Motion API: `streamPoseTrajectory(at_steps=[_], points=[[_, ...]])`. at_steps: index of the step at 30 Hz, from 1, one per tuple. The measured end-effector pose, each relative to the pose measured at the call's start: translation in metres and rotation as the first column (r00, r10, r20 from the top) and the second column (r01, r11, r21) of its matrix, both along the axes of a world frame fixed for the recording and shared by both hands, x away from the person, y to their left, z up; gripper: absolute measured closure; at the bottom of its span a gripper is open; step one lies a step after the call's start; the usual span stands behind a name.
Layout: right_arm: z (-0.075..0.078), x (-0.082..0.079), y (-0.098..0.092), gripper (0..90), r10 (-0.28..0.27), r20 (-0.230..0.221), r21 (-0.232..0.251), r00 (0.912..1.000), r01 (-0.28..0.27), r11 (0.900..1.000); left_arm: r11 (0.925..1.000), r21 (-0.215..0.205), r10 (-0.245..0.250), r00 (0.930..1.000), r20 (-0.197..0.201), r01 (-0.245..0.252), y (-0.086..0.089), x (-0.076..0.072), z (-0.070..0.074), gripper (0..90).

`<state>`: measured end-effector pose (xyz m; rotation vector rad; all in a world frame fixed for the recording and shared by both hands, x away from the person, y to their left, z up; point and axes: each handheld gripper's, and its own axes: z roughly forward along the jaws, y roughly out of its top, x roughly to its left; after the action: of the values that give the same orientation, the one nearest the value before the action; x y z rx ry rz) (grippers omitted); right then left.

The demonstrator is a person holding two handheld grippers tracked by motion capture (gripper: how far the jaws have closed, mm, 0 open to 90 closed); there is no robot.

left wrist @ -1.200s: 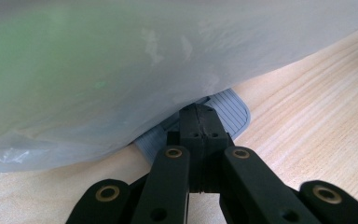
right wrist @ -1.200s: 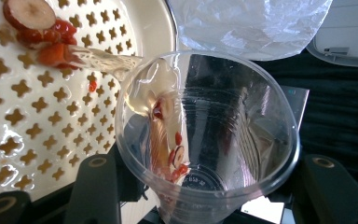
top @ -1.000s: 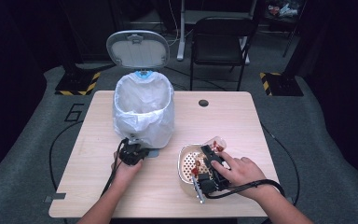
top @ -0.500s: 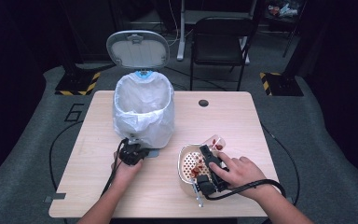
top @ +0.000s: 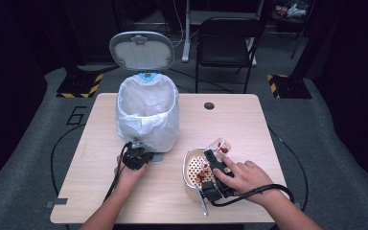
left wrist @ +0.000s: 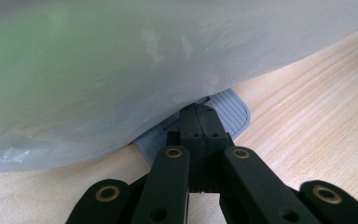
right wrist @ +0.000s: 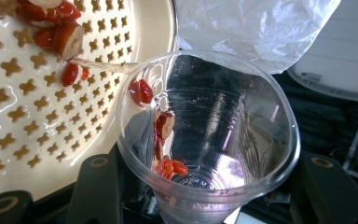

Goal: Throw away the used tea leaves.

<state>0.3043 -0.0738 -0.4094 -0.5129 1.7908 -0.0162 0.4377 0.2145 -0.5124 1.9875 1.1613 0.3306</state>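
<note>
Over the strainer (top: 191,167) at the bench's near right, the clear cup (right wrist: 205,135) is clamped tilted in the right gripper (top: 214,165) fingers; clinging berries are best tapped out while the clenched left gripper (left wrist: 198,122) presses the bin pedal (left wrist: 230,109)

The liner bag (left wrist: 121,70) is covering the bin's base, leaving just part of the grey pedal (left wrist: 230,109) peeking out. The right hand (top: 244,178) is hiding most of the right gripper (top: 214,163). The clear cup (right wrist: 205,140) is masking its fingers, and its bottom is running off the frame.
</note>
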Motion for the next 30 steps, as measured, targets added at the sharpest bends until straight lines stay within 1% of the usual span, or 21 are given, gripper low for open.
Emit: streamPoseTrajectory(at_steps=[1, 2, 3, 6, 7, 8, 9, 10, 11, 21, 30], points=[[-0.0019, -0.0013, 0.0002, 45.5, 0.005, 0.023, -0.01, 0.9997, -0.005, 1.0, 1.0, 0.001, 0.0, 1.0, 0.0, 0.0, 0.0, 0.0, 0.0, 90.0], [-0.0019, -0.0013, 0.0002, 45.5, 0.005, 0.023, -0.01, 0.9997, -0.005, 1.0, 1.0, 0.001, 0.0, 1.0, 0.0, 0.0, 0.0, 0.0, 0.0, 90.0], [-0.0009, -0.0008, 0.0023, 45.5, 0.034, 0.031, -0.066, 0.9989, -0.032, 0.997, 1.0, -0.001, 0.0, 1.0, -0.001, 0.0, 0.0, 0.0, 0.0, 90.0], [-0.0033, -0.0018, 0.0019, 45.6, 0.026, 0.038, -0.068, 0.9989, -0.023, 0.997, 1.0, 0.001, 0.002, 1.0, 0.0, -0.002, -0.0001, -0.0001, 0.0001, 90.0], [-0.0013, -0.0005, 0.004, 45.6, 0.055, 0.053, -0.123, 0.9971, -0.048, 0.991, 1.0, 0.001, 0.0, 1.0, 0.0, 0.0, -0.0001, -0.0001, 0.0, 90.0], [-0.0007, -0.0001, 0.0037, 45.7, 0.064, 0.062, -0.141, 0.996, -0.055, 0.988, 1.0, -0.001, 0.0, 1.0, 0.0, 0.0, -0.0001, 0.0, 0.0, 90.0], [-0.0021, -0.0009, 0.0025, 45.6, 0.052, 0.068, -0.124, 0.9964, -0.043, 0.991, 1.0, 0.002, 0.001, 1.0, -0.001, -0.001, 0.0, 0.0, 0.0001, 90.0], [-0.0021, -0.0009, 0.0025, 45.6, 0.052, 0.068, -0.124, 0.9964, -0.043, 0.991, 1.0, 0.002, 0.001, 1.0, -0.001, -0.001, 0.0, 0.0, 0.0001, 90.0], [-0.0012, -0.0013, 0.003, 45.6, 0.059, 0.074, -0.145, 0.9955, -0.048, 0.988, 1.0, 0.002, 0.001, 1.0, 0.0, -0.001, -0.0001, -0.0001, 0.0, 90.0], [-0.0003, -0.001, 0.0029, 45.7, 0.065, 0.076, -0.159, 0.995, -0.052, 0.986, 1.0, 0.0, 0.001, 1.0, -0.001, -0.001, -0.0001, 0.0, 0.0001, 90.0], [0.0008, -0.0006, 0.0031, 45.8, 0.071, 0.095, -0.183, 0.993, -0.053, 0.982, 1.0, -0.002, 0.002, 1.0, -0.001, -0.002, -0.0001, 0.0001, 0.0, 90.0]])
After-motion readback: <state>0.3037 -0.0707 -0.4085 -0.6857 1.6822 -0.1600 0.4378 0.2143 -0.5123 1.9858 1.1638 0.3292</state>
